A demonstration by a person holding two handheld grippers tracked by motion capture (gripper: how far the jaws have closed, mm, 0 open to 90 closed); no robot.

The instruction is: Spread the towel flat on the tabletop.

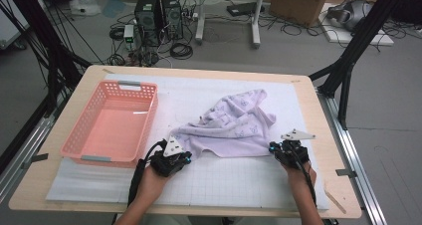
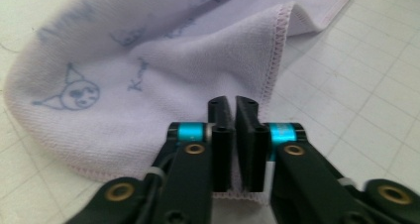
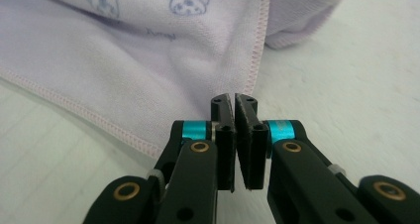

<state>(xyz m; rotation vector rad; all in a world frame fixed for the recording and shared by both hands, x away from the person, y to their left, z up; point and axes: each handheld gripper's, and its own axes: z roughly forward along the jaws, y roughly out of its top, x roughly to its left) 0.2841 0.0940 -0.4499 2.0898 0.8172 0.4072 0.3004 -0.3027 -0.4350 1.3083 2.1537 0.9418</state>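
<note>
A lilac towel printed with small cartoon faces lies crumpled near the middle of the desk, on a white gridded mat, with an empty pink basket well apart to its left. The left gripper sits at the towel's near-left corner, its fingers pressed together on the hemmed edge. The right gripper sits at the near-right corner, its fingers likewise clamped on the hem.
</note>
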